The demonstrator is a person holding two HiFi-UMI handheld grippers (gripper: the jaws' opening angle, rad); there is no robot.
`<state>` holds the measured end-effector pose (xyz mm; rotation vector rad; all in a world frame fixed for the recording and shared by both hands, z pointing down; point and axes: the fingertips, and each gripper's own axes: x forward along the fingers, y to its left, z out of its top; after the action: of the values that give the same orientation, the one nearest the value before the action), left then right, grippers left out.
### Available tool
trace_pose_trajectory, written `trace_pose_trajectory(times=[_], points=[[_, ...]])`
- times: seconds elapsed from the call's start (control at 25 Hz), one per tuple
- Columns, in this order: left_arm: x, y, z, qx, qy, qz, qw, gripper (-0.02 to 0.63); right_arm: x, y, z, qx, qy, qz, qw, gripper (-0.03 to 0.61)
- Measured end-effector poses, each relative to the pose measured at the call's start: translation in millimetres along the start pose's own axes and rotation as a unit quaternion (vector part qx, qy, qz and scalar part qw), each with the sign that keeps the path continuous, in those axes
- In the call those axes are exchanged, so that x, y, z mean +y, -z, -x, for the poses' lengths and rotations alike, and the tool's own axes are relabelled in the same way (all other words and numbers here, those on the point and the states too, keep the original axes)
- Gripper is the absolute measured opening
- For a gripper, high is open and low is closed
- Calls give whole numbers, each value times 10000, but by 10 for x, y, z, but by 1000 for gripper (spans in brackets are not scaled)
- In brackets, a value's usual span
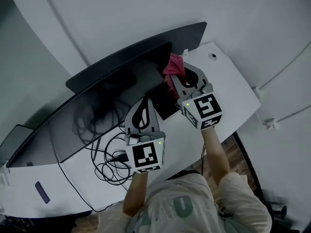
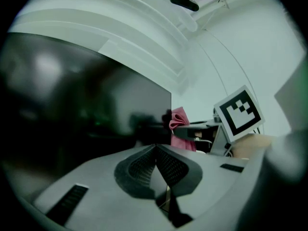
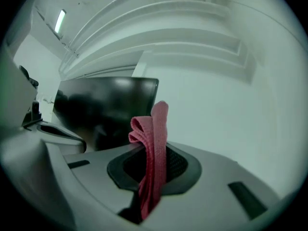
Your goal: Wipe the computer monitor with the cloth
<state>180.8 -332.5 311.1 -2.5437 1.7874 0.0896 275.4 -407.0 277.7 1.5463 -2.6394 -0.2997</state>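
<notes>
Nearest to us, the left gripper [image 1: 144, 103] hovers low in front of the screen with its jaws brought together on nothing, so it plays no part for now. Just beyond it, the right gripper [image 1: 179, 74] has its jaws clamped on the pink cloth [image 3: 155, 143], which runs up between the pads and folds over in a loose loop above them. We judge the cloth light, soft and limp. It will drape and bunch, not hold a shape, so it is best pinched through a folded thickness, as here, with enough left free at the tip to press flat. The cloth sits at the right end of the computer monitor [image 1: 112, 101], near its upper corner, though we cannot tell whether it touches the glass. The monitor is wide, dark and glossy. We expect it to be smooth, easily smeared and fragile, and liable to rock on its stand, so light, even strokes seem wise. Most of the panel stretches away leftward, so the wiping looks barely begun. Under the monitor lies a white desk [image 1: 228, 81] with a tangle of black cables [image 1: 109, 159] near its front edge — something to keep the grippers out of. Behind everything rises a plain pale wall [image 1: 243, 18], and a strip of wooden floor [image 1: 243, 154] shows to the right.
</notes>
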Motion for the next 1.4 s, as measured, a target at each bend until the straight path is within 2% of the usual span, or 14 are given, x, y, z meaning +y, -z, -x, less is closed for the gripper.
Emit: trace_pose_trajectory(times=[0.2,0.36,0.48,0.68,0.88,1.0,1.2,1.4], points=[[14,-294,59,-207,15,-102,9997,15,-113,-538,35,-319,125,414,9986,54],[39,-518,117,-407,23,-178,9990,15,-165,-820,66,-484,236,621,9966,54],[46,-640,174,-542,58,-173,9984,15,-166,-939,99,-534,324,715,9955,54],[69,-686,253,-519,81,-307,9981,15,-149,-973,127,-474,411,818,9947,54],[121,-768,378,-629,70,-342,9974,15,-227,-1189,274,-797,677,744,9917,54],[121,-787,444,-612,74,-410,9973,15,-176,-1365,317,-899,585,941,9898,54],[73,-906,558,-804,163,-394,9958,15,-19,-1436,209,-707,298,1206,9897,54],[59,-859,694,-715,221,-439,9962,15,27,-1427,133,-436,-53,970,9943,54]])
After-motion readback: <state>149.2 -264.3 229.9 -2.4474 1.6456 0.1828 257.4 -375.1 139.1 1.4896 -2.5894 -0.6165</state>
